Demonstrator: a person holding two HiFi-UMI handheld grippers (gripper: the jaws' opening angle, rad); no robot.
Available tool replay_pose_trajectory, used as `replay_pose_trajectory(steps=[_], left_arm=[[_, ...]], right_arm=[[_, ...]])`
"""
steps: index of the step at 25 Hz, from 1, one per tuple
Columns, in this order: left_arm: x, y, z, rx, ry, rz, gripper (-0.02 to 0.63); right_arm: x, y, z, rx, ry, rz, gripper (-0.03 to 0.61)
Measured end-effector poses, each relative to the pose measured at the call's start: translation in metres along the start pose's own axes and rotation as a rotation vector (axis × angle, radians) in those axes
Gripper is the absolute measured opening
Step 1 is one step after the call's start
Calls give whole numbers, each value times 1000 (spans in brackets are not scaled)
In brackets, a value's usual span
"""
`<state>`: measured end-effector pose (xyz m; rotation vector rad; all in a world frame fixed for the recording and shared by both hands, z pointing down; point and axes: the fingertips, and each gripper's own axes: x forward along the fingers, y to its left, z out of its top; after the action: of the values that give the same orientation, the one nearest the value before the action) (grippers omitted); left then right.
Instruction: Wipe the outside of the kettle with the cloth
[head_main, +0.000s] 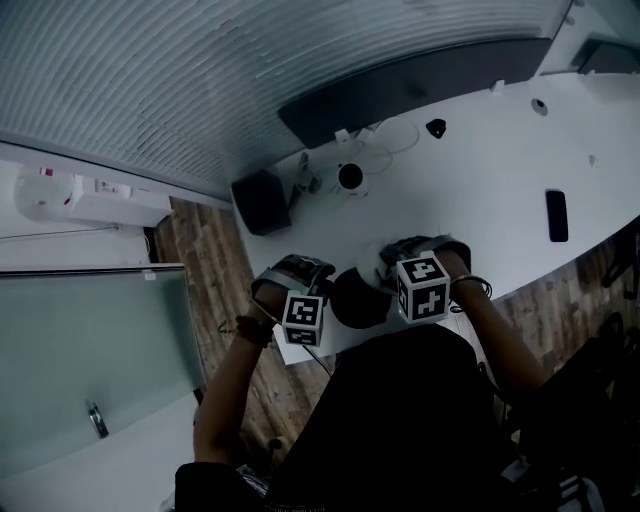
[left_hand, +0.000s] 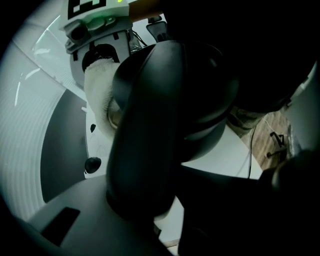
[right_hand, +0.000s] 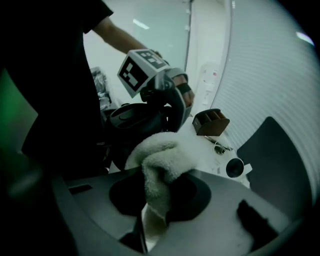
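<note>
**A:** Which way does the kettle (right_hand: 132, 116) lie from the right gripper (right_hand: 152, 210)?

**B:** Just ahead of its jaws, slightly left. Those jaws pinch the white cloth (right_hand: 157, 160), and its bunched end seems to touch the kettle's side.

**A:** And the left gripper (left_hand: 150, 210)?

**B:** It is clamped round the kettle's handle (left_hand: 145, 130), whose length runs up and away from the jaws. The right one is placed to wipe.

**A:** Any writing?

**B:** None legible, only square markers on the gripper cubes.
</note>
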<state>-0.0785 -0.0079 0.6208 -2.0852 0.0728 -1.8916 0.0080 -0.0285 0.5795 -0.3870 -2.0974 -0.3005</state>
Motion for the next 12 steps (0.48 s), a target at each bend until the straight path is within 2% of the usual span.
replay_pose_trajectory(steps=[1, 3, 7, 12], left_arm=[[1, 3, 2, 25, 3, -4, 129], [3, 8, 6, 48, 1, -4, 129], [5, 13, 12, 58, -10, 9, 129], [5, 15, 21, 126, -10, 24, 126]], right_arm=[[1, 1, -1, -21, 24, -8, 66], [8, -4, -5, 6, 18, -10, 66], [37, -18, -26, 177, -28, 22, 66], [93, -14, -60, 390, -55, 78, 63]])
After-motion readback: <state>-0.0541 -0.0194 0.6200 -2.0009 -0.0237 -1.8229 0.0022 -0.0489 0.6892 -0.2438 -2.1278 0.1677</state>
